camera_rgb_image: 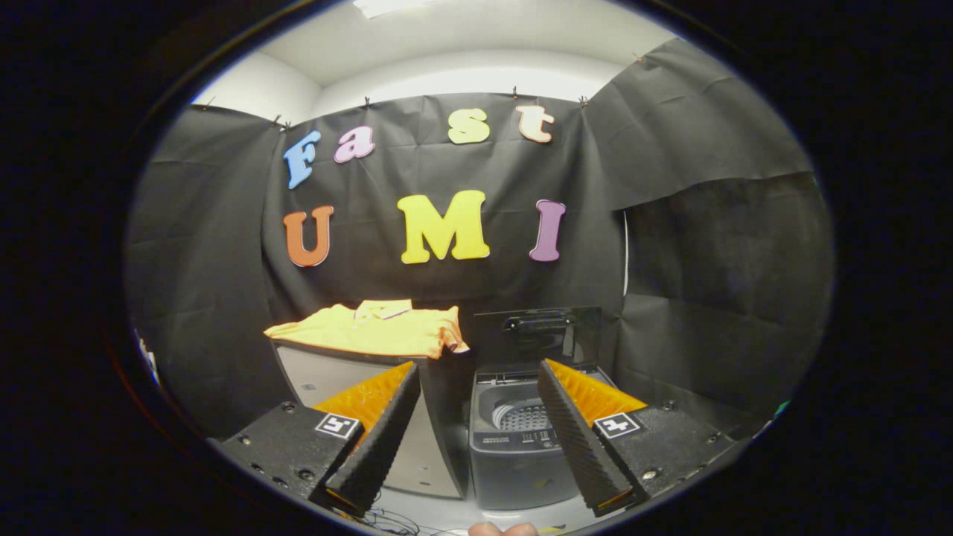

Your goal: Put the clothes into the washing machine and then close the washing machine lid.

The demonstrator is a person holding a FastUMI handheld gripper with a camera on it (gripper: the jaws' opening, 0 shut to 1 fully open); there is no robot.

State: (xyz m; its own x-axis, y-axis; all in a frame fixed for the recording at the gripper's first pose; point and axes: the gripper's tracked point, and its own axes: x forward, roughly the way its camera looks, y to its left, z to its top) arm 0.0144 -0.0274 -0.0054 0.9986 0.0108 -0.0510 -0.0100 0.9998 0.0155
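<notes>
A yellow polo shirt (372, 331) lies folded on top of a pale cabinet (335, 376), beyond my left finger. To its right stands a small grey top-loading washing machine (514, 454). Its dark lid (537, 335) is raised upright at the back. The perforated drum (523, 417) shows inside with nothing in it. My gripper (476, 387) is open, with nothing between its two ribbed black and orange fingers. The washer sits just ahead, between the fingertips and slightly toward the right finger.
Black cloth walls close in the booth behind and on both sides. A few dark cables (391, 521) lie on the pale floor under the left finger. A fingertip of a person's hand (502, 529) shows at the bottom.
</notes>
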